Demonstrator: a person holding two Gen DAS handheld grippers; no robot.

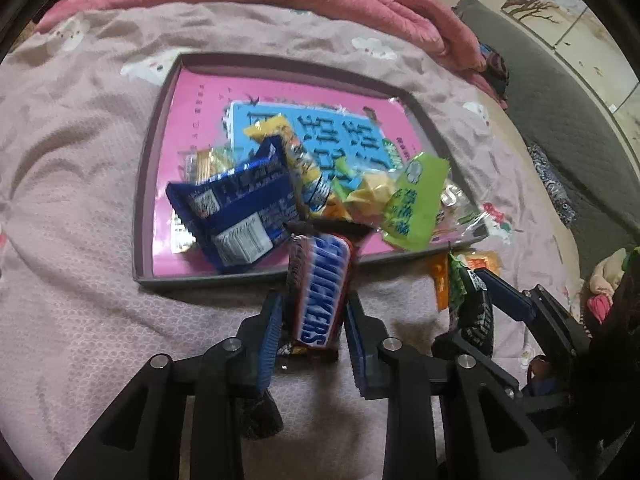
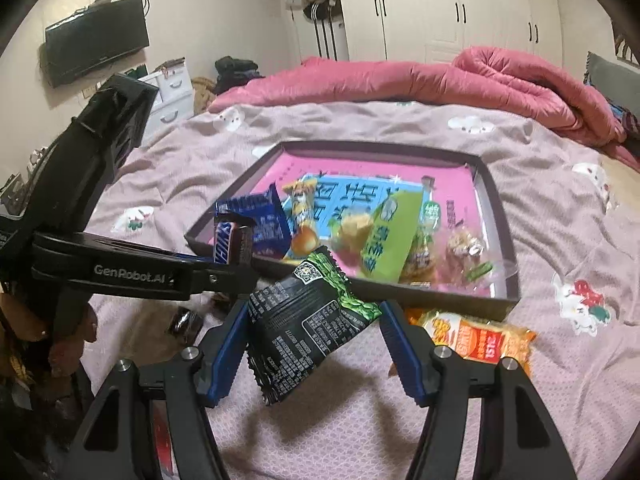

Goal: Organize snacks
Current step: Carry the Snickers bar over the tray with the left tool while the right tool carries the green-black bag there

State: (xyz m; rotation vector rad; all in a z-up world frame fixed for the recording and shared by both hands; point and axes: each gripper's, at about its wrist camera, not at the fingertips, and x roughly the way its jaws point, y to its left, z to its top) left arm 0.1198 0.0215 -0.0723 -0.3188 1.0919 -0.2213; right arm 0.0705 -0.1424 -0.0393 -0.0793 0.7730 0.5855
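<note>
My left gripper (image 1: 314, 306) is shut on a Snickers bar (image 1: 322, 292) and holds it just before the near rim of the pink-lined tray (image 1: 140, 184). In the tray lie a blue packet (image 1: 236, 212), a green packet (image 1: 416, 200) and other snacks. My right gripper (image 2: 314, 322) is shut on a black and green snack packet (image 2: 304, 324), held above the bedspread near the tray (image 2: 496, 208). The left gripper with the Snickers bar (image 2: 228, 242) shows at left in the right wrist view. An orange snack packet (image 2: 480, 340) lies on the bed by the tray's near corner.
The tray sits on a pink patterned bedspread (image 1: 72, 160). A rolled pink quilt (image 2: 400, 80) lies at the far side. A small dark wrapped candy (image 2: 184, 320) lies on the bed under the left gripper. Wardrobes (image 2: 440, 8) and a wall television (image 2: 96, 44) stand beyond.
</note>
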